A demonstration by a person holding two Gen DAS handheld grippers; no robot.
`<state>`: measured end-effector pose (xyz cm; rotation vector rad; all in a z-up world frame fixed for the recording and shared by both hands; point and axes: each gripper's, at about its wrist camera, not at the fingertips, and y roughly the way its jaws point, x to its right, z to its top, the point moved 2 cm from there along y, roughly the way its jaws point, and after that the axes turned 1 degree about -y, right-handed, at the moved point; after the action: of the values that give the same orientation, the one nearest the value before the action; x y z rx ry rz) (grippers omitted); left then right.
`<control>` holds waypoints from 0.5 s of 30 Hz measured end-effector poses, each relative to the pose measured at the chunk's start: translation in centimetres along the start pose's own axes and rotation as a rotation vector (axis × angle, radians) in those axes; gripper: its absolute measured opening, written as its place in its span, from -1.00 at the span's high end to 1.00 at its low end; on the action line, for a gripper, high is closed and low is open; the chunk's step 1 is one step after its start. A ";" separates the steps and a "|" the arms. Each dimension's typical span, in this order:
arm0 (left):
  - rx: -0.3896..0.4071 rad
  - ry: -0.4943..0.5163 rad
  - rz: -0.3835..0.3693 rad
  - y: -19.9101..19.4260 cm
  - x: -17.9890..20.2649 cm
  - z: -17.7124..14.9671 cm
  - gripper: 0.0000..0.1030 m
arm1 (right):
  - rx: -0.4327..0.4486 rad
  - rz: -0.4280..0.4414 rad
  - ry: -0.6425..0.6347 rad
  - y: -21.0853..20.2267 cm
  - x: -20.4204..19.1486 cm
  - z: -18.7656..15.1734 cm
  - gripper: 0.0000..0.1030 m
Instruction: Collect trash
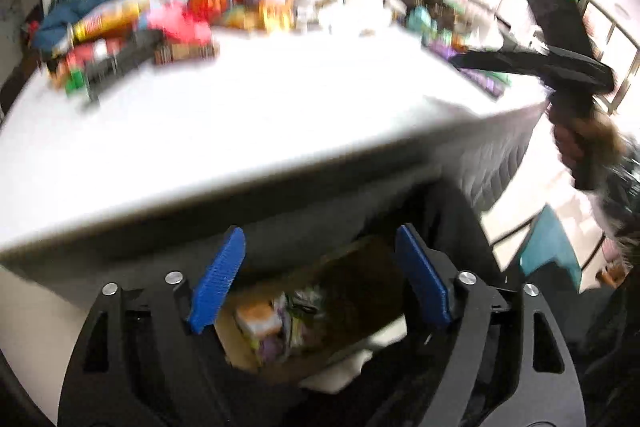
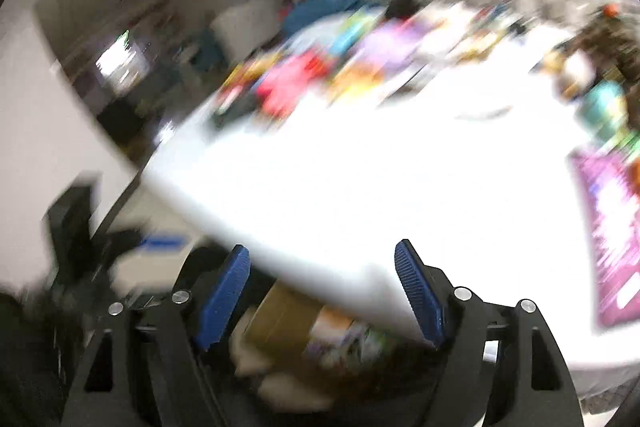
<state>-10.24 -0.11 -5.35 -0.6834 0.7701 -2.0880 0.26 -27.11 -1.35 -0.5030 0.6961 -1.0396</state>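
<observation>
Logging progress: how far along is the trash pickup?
Some wrappers already lie in the cardboard box below the table edge. Left gripper and right gripper are both open and empty. Colorful packets remain at the table's far side.

Both views are bright and strongly blurred by motion, the right wrist view more so. The white table (image 1: 248,115) is overexposed, almost pure glare in the right view, while the cardboard box (image 1: 304,311) below its near edge lies in shadow. Fisheye distortion bends the edges, and the corners are dark.
</observation>
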 end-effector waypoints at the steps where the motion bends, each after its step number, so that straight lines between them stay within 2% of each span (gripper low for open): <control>1: 0.017 0.002 -0.003 -0.1 0.0 0.7 -0.51 | 0.039 -0.041 0.078 0.6 2.7 2.2 -0.44; 3: 0.057 0.002 0.000 -0.5 -0.1 2.0 -0.52 | 0.061 -0.093 0.185 2.5 6.7 4.9 -0.45; 6: 0.085 -0.024 0.000 -0.6 -0.4 3.4 -0.54 | 0.014 -0.151 0.294 6.4 11.3 7.5 -0.45; 7: 0.094 -0.038 -0.001 -0.6 -0.7 3.8 -0.54 | -0.010 -0.157 0.327 7.6 12.4 7.9 -0.37; 8: 0.101 -0.048 -0.004 -0.7 -1.0 3.8 -0.54 | -0.044 -0.139 0.369 9.1 13.4 8.1 -0.21; 9: 0.111 -0.063 -0.004 -0.7 -1.2 4.3 -0.54 | -0.060 -0.085 0.413 10.1 13.9 8.0 0.39; 10: 0.116 -0.069 0.001 -0.5 -1.1 4.5 -0.54 | -0.053 0.007 0.470 10.9 14.3 8.0 0.67; 11: 0.120 -0.073 0.005 -0.3 -1.4 4.9 -0.54 | -0.025 0.049 0.489 10.8 14.2 7.9 0.82; 12: 0.120 -0.069 0.005 0.1 -1.4 5.6 -0.54 | -0.002 0.051 0.472 10.0 13.7 7.8 1.00; 15: 0.119 -0.035 0.023 1.8 -0.8 8.5 -0.54 | 0.093 0.027 0.353 6.7 11.1 7.9 1.00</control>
<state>-3.12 -2.77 -1.12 -0.6415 0.6264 -2.0774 13.72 -33.78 -3.54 -0.2293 0.9576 -1.1423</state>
